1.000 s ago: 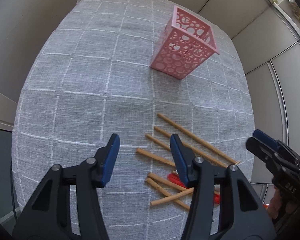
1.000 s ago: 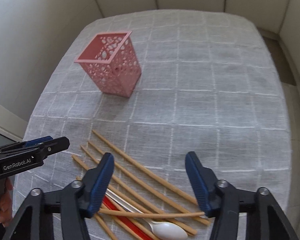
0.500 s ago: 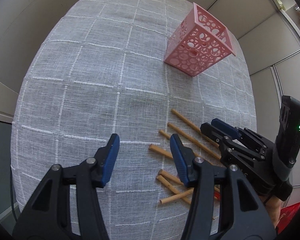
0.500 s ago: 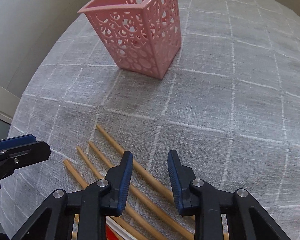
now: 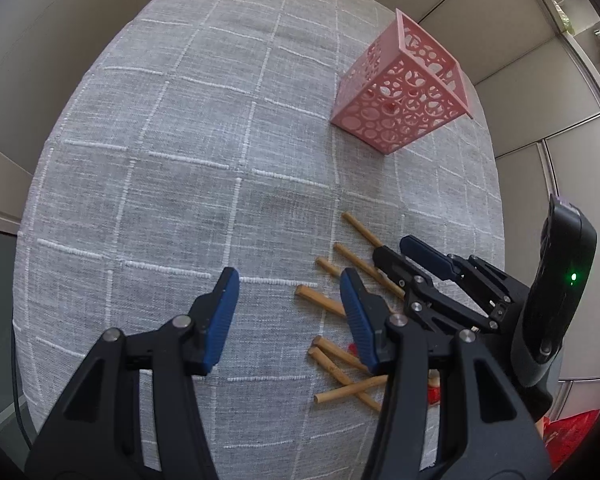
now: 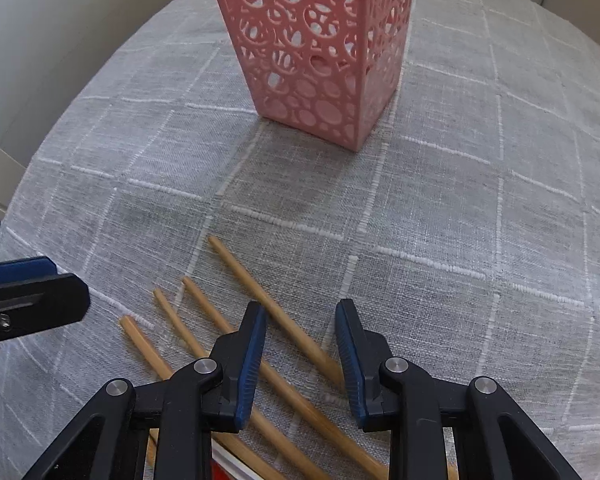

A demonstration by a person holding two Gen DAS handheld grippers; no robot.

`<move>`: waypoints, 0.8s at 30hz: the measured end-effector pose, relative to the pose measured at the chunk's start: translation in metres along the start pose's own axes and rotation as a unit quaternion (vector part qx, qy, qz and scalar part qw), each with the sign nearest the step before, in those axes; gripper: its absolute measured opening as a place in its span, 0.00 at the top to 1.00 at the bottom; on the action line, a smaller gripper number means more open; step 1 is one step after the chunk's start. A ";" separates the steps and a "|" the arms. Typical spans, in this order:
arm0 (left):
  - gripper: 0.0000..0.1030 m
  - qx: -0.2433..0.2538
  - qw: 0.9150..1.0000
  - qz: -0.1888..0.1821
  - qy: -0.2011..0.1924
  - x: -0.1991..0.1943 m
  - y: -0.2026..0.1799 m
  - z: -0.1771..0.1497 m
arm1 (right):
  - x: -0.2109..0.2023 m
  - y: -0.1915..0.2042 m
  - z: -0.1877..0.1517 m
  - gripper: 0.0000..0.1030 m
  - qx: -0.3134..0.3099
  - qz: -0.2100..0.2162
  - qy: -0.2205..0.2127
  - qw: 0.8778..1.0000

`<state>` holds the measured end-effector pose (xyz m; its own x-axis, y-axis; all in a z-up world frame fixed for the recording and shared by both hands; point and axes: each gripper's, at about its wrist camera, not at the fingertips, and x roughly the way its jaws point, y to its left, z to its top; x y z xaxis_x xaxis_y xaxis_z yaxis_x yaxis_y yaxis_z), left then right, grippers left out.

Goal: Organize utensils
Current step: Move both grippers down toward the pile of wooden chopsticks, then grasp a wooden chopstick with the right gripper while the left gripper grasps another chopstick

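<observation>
On the grey checked tablecloth (image 5: 188, 168), seen from the left wrist: wooden chopsticks (image 5: 342, 356) lie scattered at lower right, some crossing.
Left gripper (image 5: 288, 312): blue-padded jaws stand moderately apart over bare cloth, nothing between them; its right finger overlaps the chopstick ends in the picture.
Right gripper, same view (image 5: 396, 254): reaches in from the right, low over the upper chopsticks; its jaws look close together.
Pink holder (image 5: 404, 88): perforated, square, upright, well apart from the chopsticks, toward the far right of the cloth.
Red item (image 5: 434, 394): a scrap of red under the chopstick pile, too hidden to identify.

Over the same cloth (image 6: 480, 208), right wrist view: chopsticks (image 6: 260, 288) fan diagonally.
Right gripper (image 6: 300, 316): jaws have just been narrowing; one chopstick runs through the gap, pads not pressing it.
Pink holder (image 6: 316, 60): upright, directly beyond the chopsticks.
Left gripper (image 6: 32, 292): one fingertip shows at the left edge; opening cannot be told here.
</observation>
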<state>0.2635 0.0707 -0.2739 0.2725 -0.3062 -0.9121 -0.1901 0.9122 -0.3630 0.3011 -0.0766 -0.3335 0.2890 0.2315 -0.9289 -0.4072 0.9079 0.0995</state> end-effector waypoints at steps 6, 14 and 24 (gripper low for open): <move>0.48 0.006 1.000 -0.020 0.006 0.003 -0.005 -0.003 | 0.002 0.013 -0.005 0.84 -0.043 -0.022 -0.016 0.999; 0.51 0.044 0.999 -0.021 0.019 0.012 -0.020 -0.005 | -0.025 0.005 -0.015 0.90 -0.029 -0.046 -0.055 0.997; 0.53 0.125 0.992 -0.032 -0.002 0.005 -0.061 -0.021 | -0.138 -0.039 -0.032 0.94 0.040 -0.066 -0.183 0.980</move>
<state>0.2571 0.0075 -0.2605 0.2799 -0.3657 -0.8877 0.0677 0.9298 -0.3617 0.2498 -0.1551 -0.2208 0.6318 0.2071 -0.7470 -0.2806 0.9594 0.0286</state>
